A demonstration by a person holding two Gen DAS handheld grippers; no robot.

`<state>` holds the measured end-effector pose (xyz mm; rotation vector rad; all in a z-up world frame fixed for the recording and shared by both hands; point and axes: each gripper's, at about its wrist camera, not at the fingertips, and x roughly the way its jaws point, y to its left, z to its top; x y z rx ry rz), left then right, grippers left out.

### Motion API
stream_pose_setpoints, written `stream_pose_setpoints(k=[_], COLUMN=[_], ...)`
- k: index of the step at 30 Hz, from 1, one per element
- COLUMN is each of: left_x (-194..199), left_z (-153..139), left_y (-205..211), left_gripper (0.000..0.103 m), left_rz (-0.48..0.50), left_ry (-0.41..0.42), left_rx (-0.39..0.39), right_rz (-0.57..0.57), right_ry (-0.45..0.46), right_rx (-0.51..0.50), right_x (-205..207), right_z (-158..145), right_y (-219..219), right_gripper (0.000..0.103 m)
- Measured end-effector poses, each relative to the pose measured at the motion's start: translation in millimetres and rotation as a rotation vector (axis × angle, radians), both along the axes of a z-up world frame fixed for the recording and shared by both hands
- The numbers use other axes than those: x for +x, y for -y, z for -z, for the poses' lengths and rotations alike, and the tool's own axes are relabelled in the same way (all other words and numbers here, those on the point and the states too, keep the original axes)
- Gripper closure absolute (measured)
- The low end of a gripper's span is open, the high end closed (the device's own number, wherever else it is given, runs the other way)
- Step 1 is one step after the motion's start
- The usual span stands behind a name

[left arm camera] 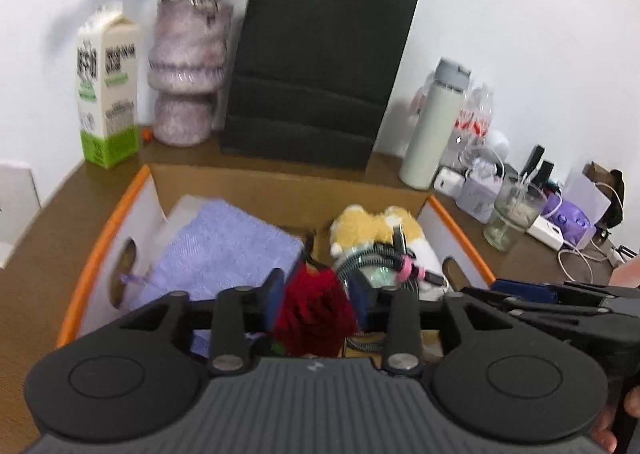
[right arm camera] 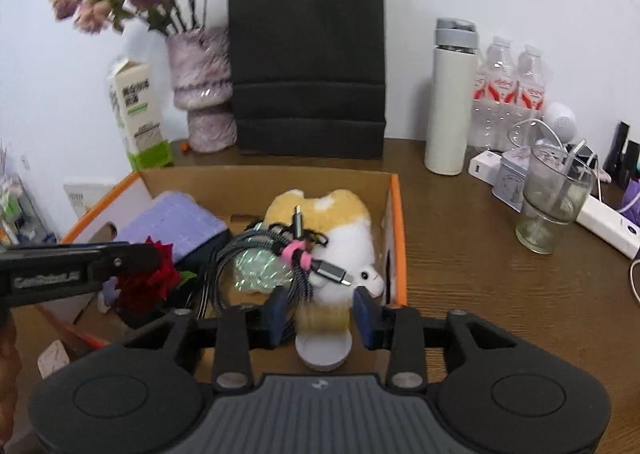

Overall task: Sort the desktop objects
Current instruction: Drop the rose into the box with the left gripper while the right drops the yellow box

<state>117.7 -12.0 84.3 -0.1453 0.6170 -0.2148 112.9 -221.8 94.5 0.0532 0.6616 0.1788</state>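
An open cardboard box (left arm camera: 280, 185) (right arm camera: 396, 213) with orange edges holds a purple cloth (left arm camera: 224, 250) (right arm camera: 172, 219), a yellow and white plush toy (left arm camera: 372, 225) (right arm camera: 344, 221) and a coiled braided cable (left arm camera: 380, 258) (right arm camera: 280, 254). My left gripper (left arm camera: 316, 294) (right arm camera: 132, 258) is shut on a red rose (left arm camera: 316, 306) (right arm camera: 152, 282) over the box's near side. My right gripper (right arm camera: 320, 310) holds a small brush with tan bristles and a white round base (right arm camera: 324, 338) between its pads (right arm camera: 364, 318), above the box's near edge. It also shows in the left wrist view (left arm camera: 520, 292).
On the brown desk behind the box stand a milk carton (left arm camera: 108, 89), a vase of dried flowers (left arm camera: 184, 73), a black paper bag (left arm camera: 316, 69) and a white flask (right arm camera: 450, 101). To the right are water bottles (right arm camera: 508, 93), a glass (right arm camera: 552, 197), a power strip (right arm camera: 608, 221) and cables.
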Motion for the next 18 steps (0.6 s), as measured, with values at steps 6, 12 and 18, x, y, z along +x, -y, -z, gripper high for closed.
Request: stream_pose_setpoints(k=[6,12,18], left_x=[-35.1,-104.9,-171.6], left_z=[-14.7,7.9,34.9], left_y=[-11.6,-30.4,-22.1], left_gripper=[0.008,0.005,0.003], left_rz=[-0.035,-0.097,-0.194], left_ry=[0.056,0.055,0.112], left_rx=[0.024,0.001,0.045], right_rz=[0.011,-0.055,-0.113], right_ry=[0.048,0.087,0.100], right_rx=[0.062,0.082,-0.018], right_x=[-21.2,-85.0,-137.1], right_z=[-12.4,4.9,39.8], right_y=[8.0,-13.4,-43.8], right_gripper=[0.059,0.042,0.041])
